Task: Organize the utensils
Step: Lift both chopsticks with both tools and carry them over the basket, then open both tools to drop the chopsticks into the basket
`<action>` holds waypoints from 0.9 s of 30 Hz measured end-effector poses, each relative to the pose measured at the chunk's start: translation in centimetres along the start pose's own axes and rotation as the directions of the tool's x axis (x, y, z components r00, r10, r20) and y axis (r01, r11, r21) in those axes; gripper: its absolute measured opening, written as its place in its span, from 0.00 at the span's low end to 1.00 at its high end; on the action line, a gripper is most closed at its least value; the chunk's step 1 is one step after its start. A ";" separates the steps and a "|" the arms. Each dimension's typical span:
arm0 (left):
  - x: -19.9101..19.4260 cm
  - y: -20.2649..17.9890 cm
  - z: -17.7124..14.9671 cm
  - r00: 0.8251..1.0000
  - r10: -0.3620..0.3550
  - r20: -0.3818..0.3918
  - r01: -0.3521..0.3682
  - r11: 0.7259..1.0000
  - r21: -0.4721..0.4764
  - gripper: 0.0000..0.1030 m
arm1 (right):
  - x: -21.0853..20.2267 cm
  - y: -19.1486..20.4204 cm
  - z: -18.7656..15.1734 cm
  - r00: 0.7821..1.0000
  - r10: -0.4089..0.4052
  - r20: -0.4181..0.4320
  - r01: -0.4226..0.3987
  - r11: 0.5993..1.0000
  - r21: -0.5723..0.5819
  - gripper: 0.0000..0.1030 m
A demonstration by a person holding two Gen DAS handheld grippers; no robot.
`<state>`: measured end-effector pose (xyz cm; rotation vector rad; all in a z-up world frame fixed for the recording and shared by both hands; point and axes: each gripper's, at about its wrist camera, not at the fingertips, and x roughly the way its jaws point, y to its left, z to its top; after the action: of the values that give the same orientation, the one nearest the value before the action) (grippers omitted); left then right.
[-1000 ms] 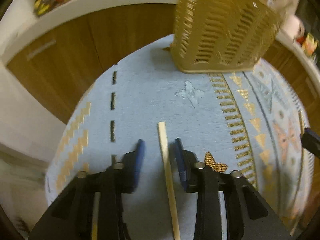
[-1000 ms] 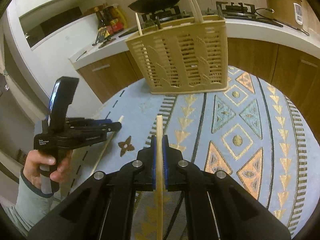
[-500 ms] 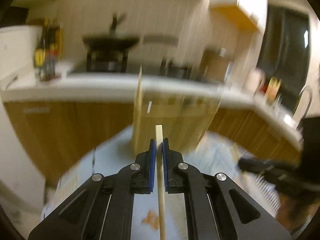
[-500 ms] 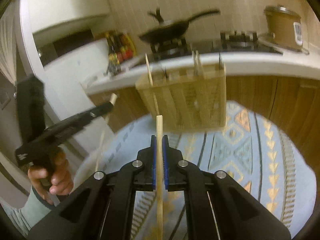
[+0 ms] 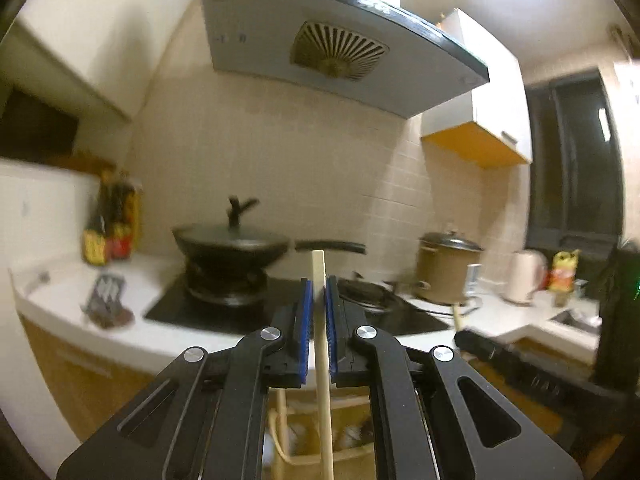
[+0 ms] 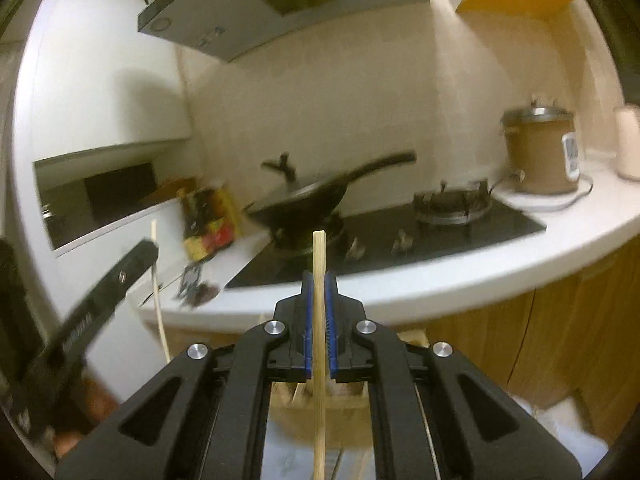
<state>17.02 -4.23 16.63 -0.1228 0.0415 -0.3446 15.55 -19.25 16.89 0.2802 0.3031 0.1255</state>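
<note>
While each pair of tongs is clamped tight on one pale wooden chopstick, the left tongs [image 5: 316, 304] on a chopstick [image 5: 322, 360] and the right tongs [image 6: 319, 300] on another chopstick [image 6: 319, 340], both sticks run lengthwise along the fingers, tips forward toward the stove. The beige slatted plastic utensil basket [image 5: 340, 456] sits low beneath both tongs, so each stick, I judge, must tip end-down to enter; neither hand looks clearly nearer.
</note>
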 end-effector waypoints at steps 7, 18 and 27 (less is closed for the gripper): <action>4.5 1.6 -0.5 0.999 0.032 0.040 -0.030 0.998 -0.058 0.04 | 3.8 1.4 1.4 0.991 -0.069 0.114 0.078 0.994 -0.075 0.04; 6.8 3.5 -2.0 0.991 0.086 0.098 -0.072 0.988 -0.138 0.05 | 5.4 1.9 0.6 0.952 -0.107 0.288 0.133 0.989 -0.070 0.04; 7.6 3.7 -3.8 0.987 0.122 0.102 -0.109 0.986 -0.129 0.05 | 7.2 0.9 -1.0 0.950 -0.108 0.294 0.122 0.992 -0.029 0.04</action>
<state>25.19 -3.81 12.22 -0.2603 -0.0393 -0.2187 22.01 -16.94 14.25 0.2306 0.0220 -0.0248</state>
